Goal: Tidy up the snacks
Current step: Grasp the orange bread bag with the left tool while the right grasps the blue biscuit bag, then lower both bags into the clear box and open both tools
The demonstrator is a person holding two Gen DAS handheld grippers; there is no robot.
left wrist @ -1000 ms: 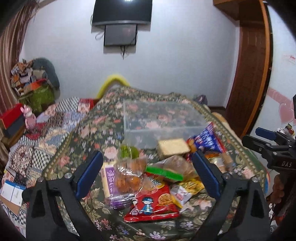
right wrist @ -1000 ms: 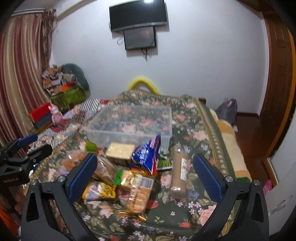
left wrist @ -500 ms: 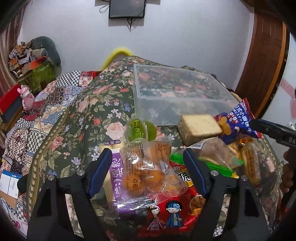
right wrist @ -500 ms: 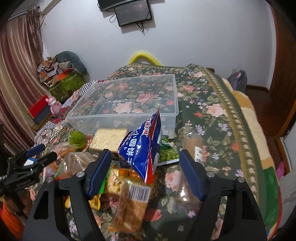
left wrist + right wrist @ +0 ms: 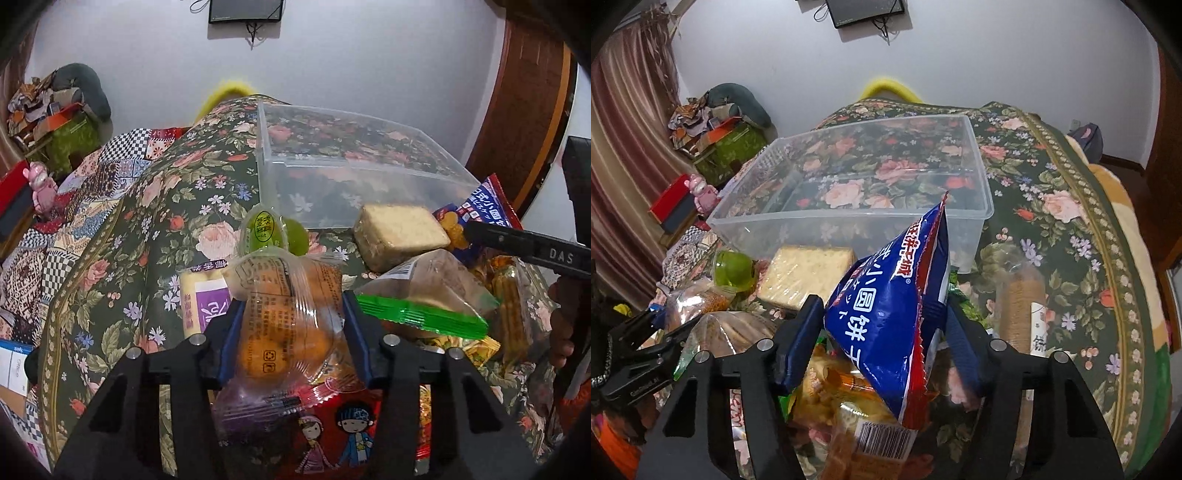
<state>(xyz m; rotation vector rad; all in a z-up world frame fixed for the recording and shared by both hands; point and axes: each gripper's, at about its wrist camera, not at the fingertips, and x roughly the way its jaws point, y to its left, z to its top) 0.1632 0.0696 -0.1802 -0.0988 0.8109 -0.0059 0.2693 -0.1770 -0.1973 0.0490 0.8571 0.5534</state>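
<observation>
Left gripper [image 5: 288,332]: pads pinching the clear orange-snack packet [image 5: 284,314] atop the pile, in front of the clear bin [image 5: 354,173].
Packet feel: looks light, crinkly, slippery; mid-body hold seems safest.
Right gripper [image 5: 882,332]: pads squeezing the blue biscuit bag [image 5: 897,306], upright.
Bag feel: puffy, likely fragile inside; go gentle.

Since 1 second ago both tongs have dropped from wide open above the pile to closed on snacks. The left tongs [image 5: 288,332] now pinch the clear packet of orange cakes [image 5: 284,314] at the near end of the bed. The right tongs [image 5: 882,339] have narrowed around the upright blue biscuit bag [image 5: 897,314], blue pads against both its sides.
</observation>
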